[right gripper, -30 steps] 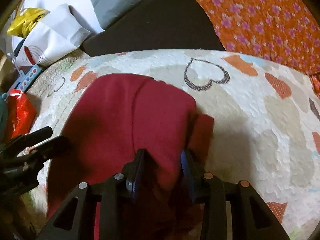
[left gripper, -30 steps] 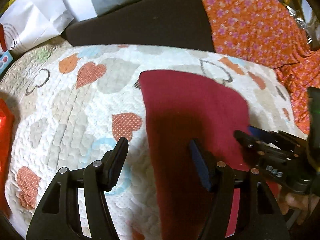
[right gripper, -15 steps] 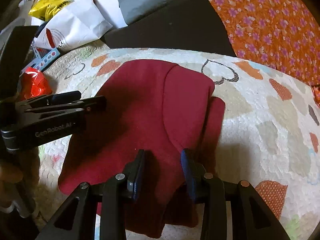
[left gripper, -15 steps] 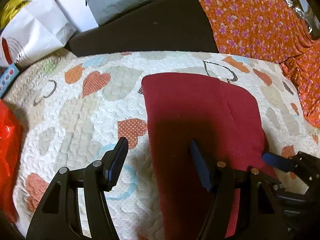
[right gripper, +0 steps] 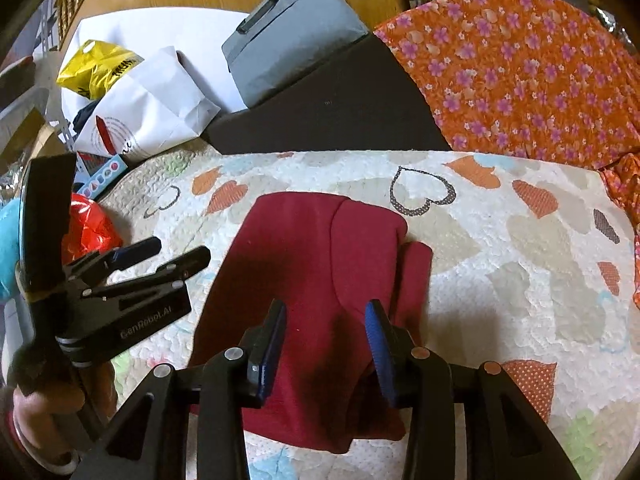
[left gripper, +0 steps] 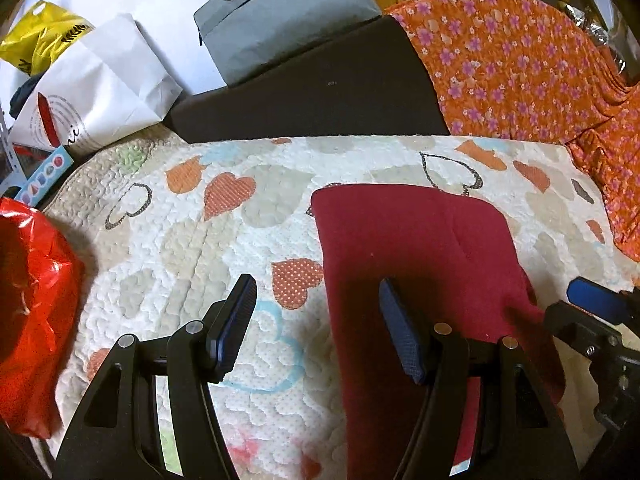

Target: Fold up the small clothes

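Observation:
A dark red garment point(left gripper: 416, 248) lies folded on the heart-print quilt point(left gripper: 192, 248); in the right wrist view point(right gripper: 320, 264) one flap is folded over its right side and a narrow strip sticks out on the right. My left gripper point(left gripper: 316, 328) is open and empty, held above the garment's left edge; it also shows in the right wrist view point(right gripper: 160, 260). My right gripper point(right gripper: 326, 344) is open and empty above the garment's near edge; its blue pad shows at the right of the left wrist view point(left gripper: 596, 304).
A red plastic bag point(left gripper: 28, 312) sits at the quilt's left edge. A white paper bag point(left gripper: 96, 92), a yellow bag point(right gripper: 96, 68), a grey bag point(left gripper: 280, 12) and a dark cushion point(left gripper: 312, 96) stand behind. Orange floral cloth point(left gripper: 520, 64) covers the right side.
Both grippers have pulled back and up from the garment. The right gripper has let go of the red fabric and opened wider. The garment lies still.

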